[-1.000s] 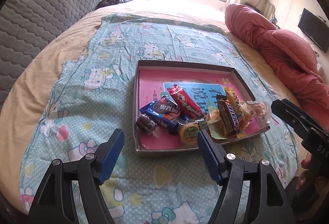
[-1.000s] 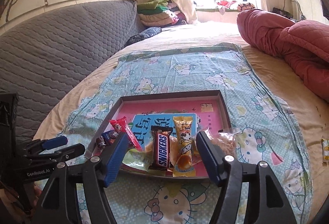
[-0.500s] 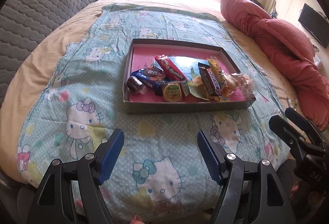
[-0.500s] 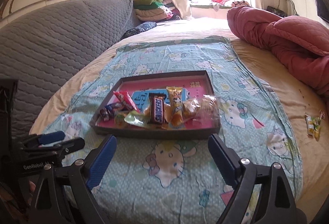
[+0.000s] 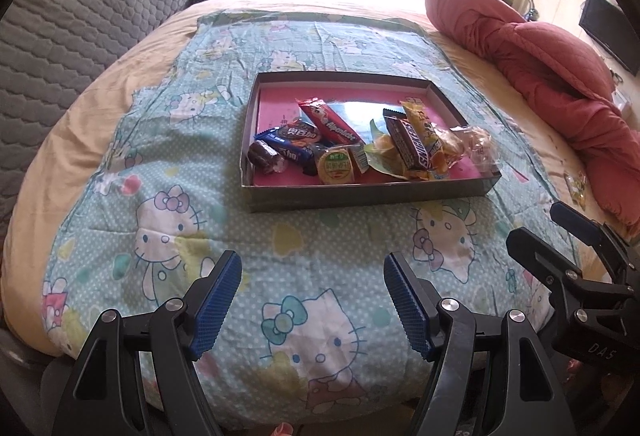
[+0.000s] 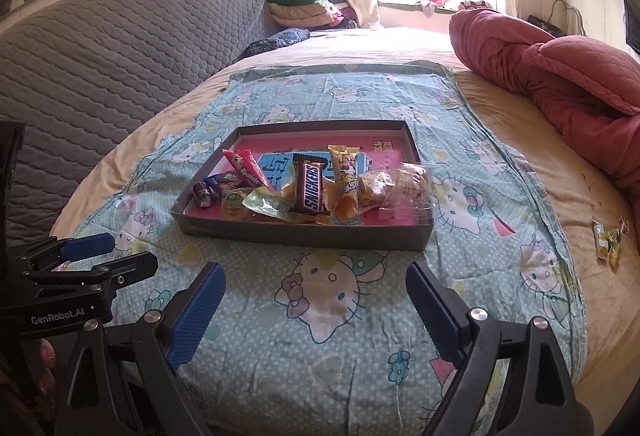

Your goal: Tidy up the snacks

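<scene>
The snack tray (image 6: 304, 236) sits mid-blanket (image 6: 340, 316) on the bed, well ahead of both grippers. Left gripper (image 5: 312, 300) and right gripper (image 6: 316, 312) hover near the blanket's front edge, jaws wide apart and empty.

I see glossy crinkled plastic wrappers on the snacks (image 6: 308, 186) in a matt grey cardboard tray (image 6: 304, 234), on a soft printed cotton sheet (image 6: 332, 316), beside a quilted red cloth duvet (image 6: 560, 76); ribbed blue rubber pads (image 5: 216, 304).
</scene>
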